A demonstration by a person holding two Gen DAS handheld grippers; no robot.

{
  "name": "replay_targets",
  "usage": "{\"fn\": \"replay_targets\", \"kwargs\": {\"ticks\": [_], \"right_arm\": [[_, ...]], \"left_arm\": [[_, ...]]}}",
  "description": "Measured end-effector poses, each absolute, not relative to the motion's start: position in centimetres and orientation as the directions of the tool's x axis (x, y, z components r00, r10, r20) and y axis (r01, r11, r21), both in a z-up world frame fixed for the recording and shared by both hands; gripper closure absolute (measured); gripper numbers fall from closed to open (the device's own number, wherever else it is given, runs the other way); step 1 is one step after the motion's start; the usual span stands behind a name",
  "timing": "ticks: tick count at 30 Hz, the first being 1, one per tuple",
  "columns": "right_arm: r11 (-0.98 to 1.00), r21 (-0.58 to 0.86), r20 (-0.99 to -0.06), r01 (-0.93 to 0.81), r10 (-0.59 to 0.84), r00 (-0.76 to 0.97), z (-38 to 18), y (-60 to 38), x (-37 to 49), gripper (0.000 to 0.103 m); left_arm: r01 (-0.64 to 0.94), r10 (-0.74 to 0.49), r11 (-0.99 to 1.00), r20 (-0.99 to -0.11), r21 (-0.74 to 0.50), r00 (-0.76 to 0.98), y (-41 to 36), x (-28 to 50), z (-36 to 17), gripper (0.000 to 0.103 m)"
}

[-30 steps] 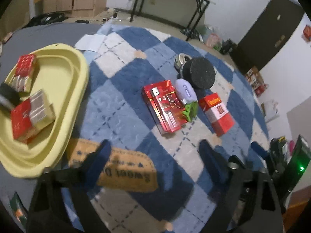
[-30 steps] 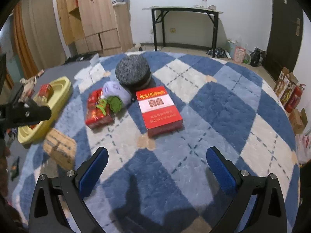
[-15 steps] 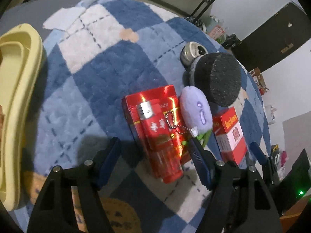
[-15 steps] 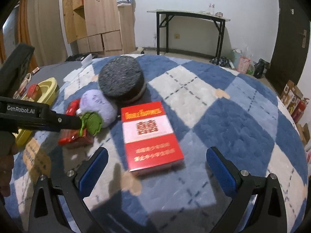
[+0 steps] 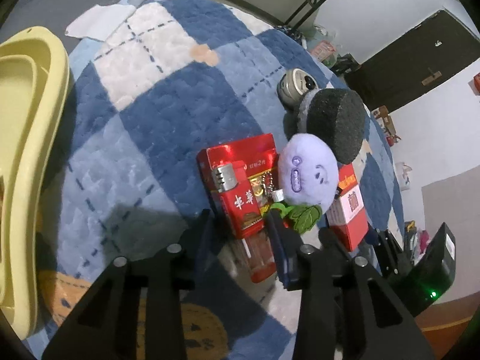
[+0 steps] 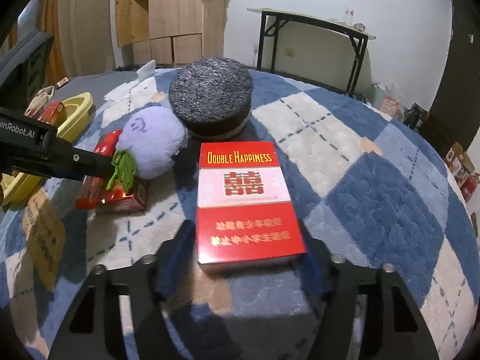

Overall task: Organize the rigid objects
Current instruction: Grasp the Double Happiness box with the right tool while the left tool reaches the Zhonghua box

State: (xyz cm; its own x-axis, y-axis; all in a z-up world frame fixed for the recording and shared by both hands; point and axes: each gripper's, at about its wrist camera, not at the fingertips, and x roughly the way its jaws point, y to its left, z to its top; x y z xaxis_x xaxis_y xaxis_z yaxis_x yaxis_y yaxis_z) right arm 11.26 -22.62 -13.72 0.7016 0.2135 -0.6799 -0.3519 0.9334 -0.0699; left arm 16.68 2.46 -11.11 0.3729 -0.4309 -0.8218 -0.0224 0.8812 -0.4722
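A red lighter (image 5: 238, 207) lies on a shiny red cigarette pack (image 5: 240, 156) on the checked rug. My left gripper (image 5: 243, 228) straddles the lighter. Its jaws are closing, and a strip of pack still shows beside the left finger. In the right wrist view a left finger (image 6: 90, 162) reaches in over that pack (image 6: 120, 201). A red and white Double Happiness box (image 6: 249, 198) lies flat in front of my right gripper (image 6: 247, 249). Its jaws are closing and both pads sit against the box's long sides. The same box (image 5: 349, 207) shows in the left wrist view.
A purple plush (image 5: 306, 174) with green leaves leans on the pack, beside a dark round sponge (image 6: 210, 93). A tin can (image 5: 297, 84) stands behind it. A yellow tray (image 5: 30, 120) holding red boxes (image 6: 52, 109) sits at the rug's left edge. A tan label (image 6: 45, 234) is on the rug.
Both grippers came down and closer to the objects. The left swung from the tray side over the lighter and narrowed. The right closed from wide open onto the box.
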Motion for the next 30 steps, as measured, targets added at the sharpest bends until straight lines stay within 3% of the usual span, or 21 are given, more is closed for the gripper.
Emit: {"fn": "replay_targets", "kwargs": {"ticks": [2, 4, 6, 7, 9, 12, 14, 16, 17, 20, 22, 23, 30], "right_arm": [[0.932, -0.076, -0.678, -0.354, 0.212, 0.704, -13.8, -22.6, 11.0, 0.045], [0.932, -0.075, -0.677, -0.354, 0.213, 0.704, -13.8, -22.7, 10.8, 0.045], [0.933, -0.06, -0.672, -0.354, 0.225, 0.706, -13.7, -23.0, 10.7, 0.046], [0.934, -0.051, -0.67, -0.354, 0.231, 0.706, -13.6, -23.2, 10.7, 0.047], [0.935, -0.038, -0.668, -0.353, 0.239, 0.705, -13.6, -23.4, 10.6, 0.047], [0.938, -0.024, -0.665, -0.345, 0.242, 0.707, -13.4, -23.7, 10.5, 0.047], [0.944, -0.025, -0.671, -0.328, 0.228, 0.705, -13.5, -23.8, 10.6, 0.039], [0.951, -0.04, -0.671, -0.307, 0.202, 0.713, -13.4, -23.8, 10.6, 0.024], [0.954, -0.043, -0.669, -0.298, 0.194, 0.718, -13.4, -23.9, 10.6, 0.024], [0.954, -0.037, -0.664, -0.298, 0.2, 0.721, -13.2, -23.9, 10.5, 0.027], [0.95, -0.018, -0.665, -0.311, 0.221, 0.714, -13.3, -24.1, 10.6, 0.045], [0.95, -0.015, -0.667, -0.311, 0.222, 0.712, -13.3, -24.1, 10.8, 0.045], [0.959, -0.011, -0.643, -0.282, 0.209, 0.737, -12.8, -24.9, 10.1, 0.046]], "left_arm": [[-0.038, -0.407, 0.891, -0.831, -0.453, 0.378, 2.4, 16.9, -11.4, 0.043], [-0.047, -0.421, 0.879, -0.819, -0.474, 0.389, 2.5, 16.8, -11.6, 0.043], [-0.053, -0.434, 0.87, -0.811, -0.491, 0.392, 2.8, 16.8, -11.7, 0.05], [-0.054, -0.461, 0.853, -0.797, -0.52, 0.39, 3.1, 16.7, -11.7, 0.065], [-0.069, -0.492, 0.829, -0.782, -0.555, 0.382, 3.7, 16.6, -11.6, 0.078], [-0.071, -0.491, 0.829, -0.782, -0.555, 0.383, 4.0, 16.5, -11.4, 0.08], [-0.077, -0.509, 0.815, -0.772, -0.575, 0.38, 4.1, 16.6, -11.5, 0.079], [-0.101, -0.532, 0.789, -0.756, -0.606, 0.381, 4.4, 16.7, -11.8, 0.076], [-0.112, -0.541, 0.778, -0.749, -0.619, 0.381, 4.6, 16.8, -12.0, 0.072], [-0.132, -0.573, 0.743, -0.726, -0.656, 0.38, 5.3, 16.8, -12.7, 0.07], [-0.11, -0.577, 0.749, -0.726, -0.653, 0.375, 5.3, 16.6, -12.6, 0.074], [-0.097, -0.579, 0.752, -0.724, -0.652, 0.375, 5.2, 16.4, -12.4, 0.079], [-0.032, -0.508, 0.829, -0.776, -0.558, 0.372, 4.6, 15.1, -11.2, 0.079]]}}
